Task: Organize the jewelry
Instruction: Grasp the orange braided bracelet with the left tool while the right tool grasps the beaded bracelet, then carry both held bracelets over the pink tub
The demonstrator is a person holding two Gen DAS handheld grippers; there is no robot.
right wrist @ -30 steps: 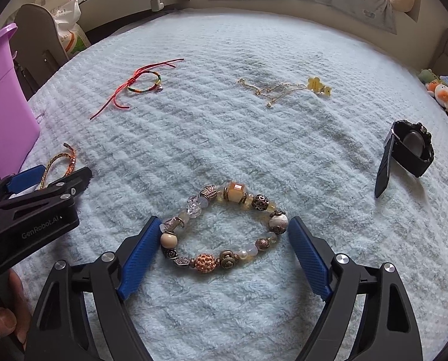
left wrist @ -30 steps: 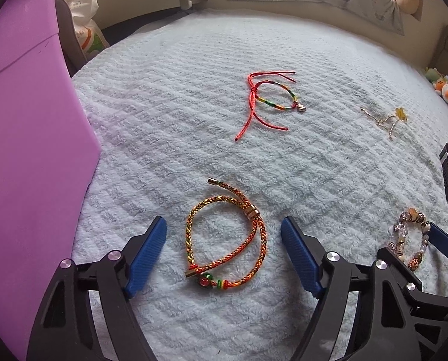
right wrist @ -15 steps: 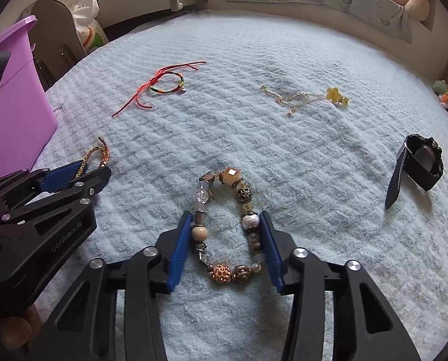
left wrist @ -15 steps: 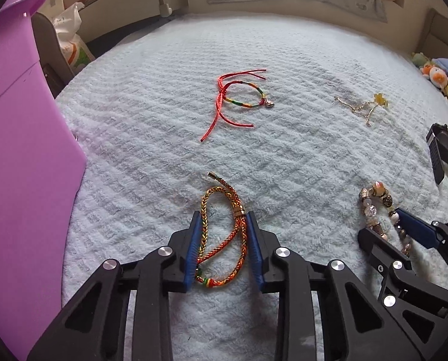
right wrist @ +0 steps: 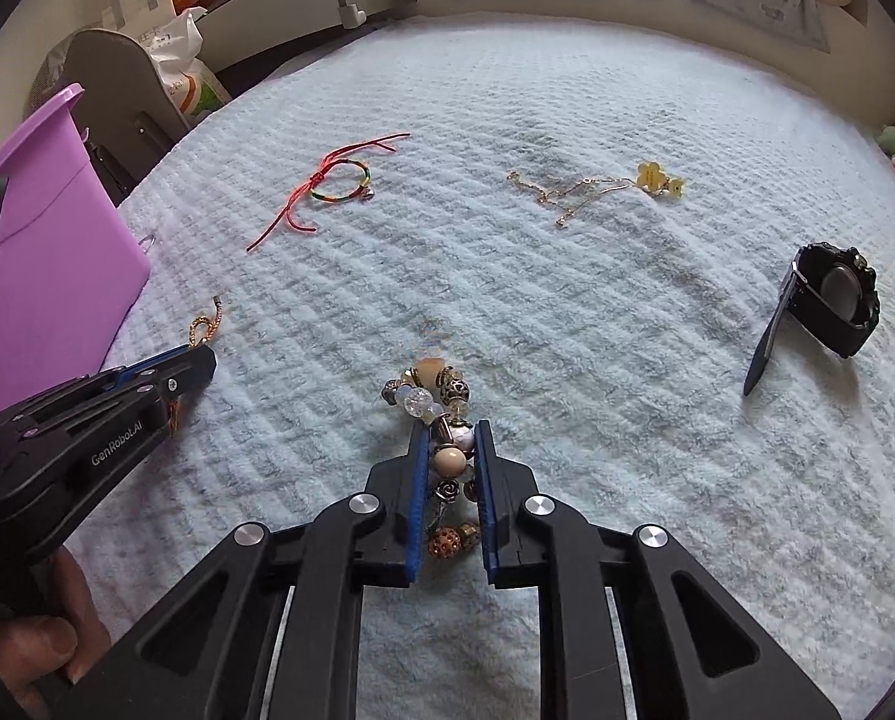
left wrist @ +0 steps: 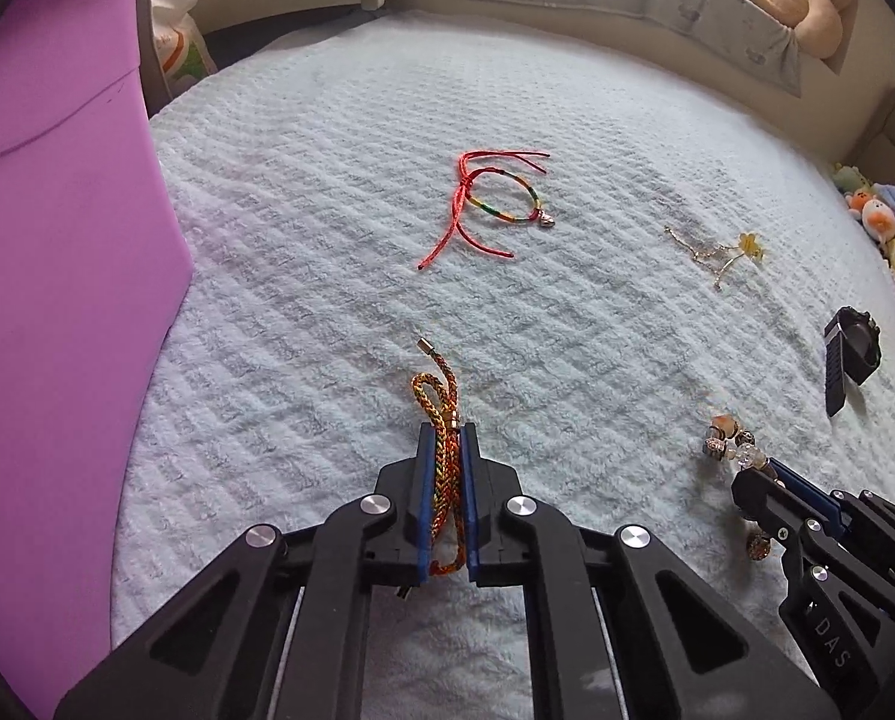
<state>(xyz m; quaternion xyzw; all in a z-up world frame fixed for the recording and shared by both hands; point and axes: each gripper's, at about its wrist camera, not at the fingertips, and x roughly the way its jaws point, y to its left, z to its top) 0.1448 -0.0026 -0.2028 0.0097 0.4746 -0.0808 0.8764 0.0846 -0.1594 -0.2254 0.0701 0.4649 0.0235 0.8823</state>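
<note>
— Showing on the left gripper [left wrist: 445, 438]: matte black linkage arms with triangular cut-outs, round silver rivets at the pivots, blue pads [left wrist: 425, 498] lining the inner faces of both fingers.

— Matching on the right gripper [right wrist: 451, 438]: same black frame, same silver rivets, same ribbed blue pads [right wrist: 418, 498].

— Reading white lettering "GenRobot.AI" along the left gripper's side in the right wrist view, small screws beside it.

— Reading "DAS" on the right gripper's side in the left wrist view. Peeking in at the lower left corner: a hand [right wrist: 33, 642], fingernails visible.
</note>
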